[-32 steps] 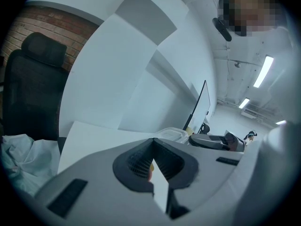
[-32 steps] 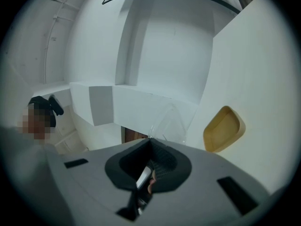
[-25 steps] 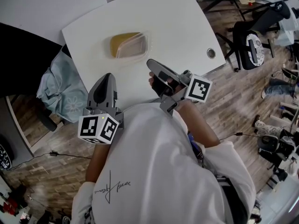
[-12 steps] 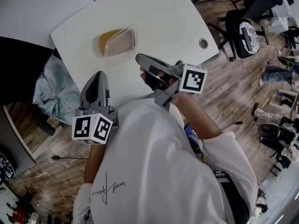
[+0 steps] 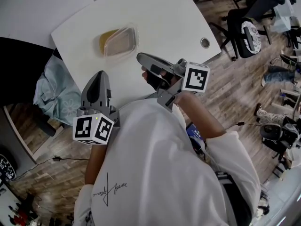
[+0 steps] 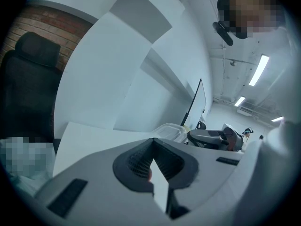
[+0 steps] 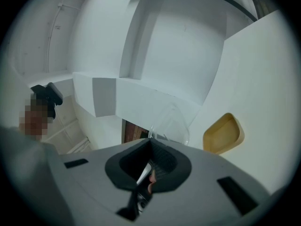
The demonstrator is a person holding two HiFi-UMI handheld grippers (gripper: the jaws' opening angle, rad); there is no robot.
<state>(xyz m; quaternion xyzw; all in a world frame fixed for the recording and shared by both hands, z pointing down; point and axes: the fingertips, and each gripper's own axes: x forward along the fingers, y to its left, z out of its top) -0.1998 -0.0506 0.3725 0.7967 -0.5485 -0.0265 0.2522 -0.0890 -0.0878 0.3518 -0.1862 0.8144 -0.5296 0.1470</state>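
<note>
A yellow tray lies on the white table with a clear plastic container overlapping its right side. My right gripper hovers over the table just right of them, pointing at them; its jaws stand shut and empty. In the right gripper view, the yellow tray and the clear container lie ahead of the right gripper. My left gripper is held at the table's near edge, jaws shut, nothing in them. The left gripper view shows the clear container and the right gripper beyond the left gripper.
A pale blue cloth lies on a dark chair left of the table. The table has a round cable hole near its right corner. A black office chair stands on the wooden floor to the right. A monitor stands at the table's far side.
Both grippers stay shut and nearly in place. The head camera has shifted slightly, so the table and tray sit a little further left in the head view.
</note>
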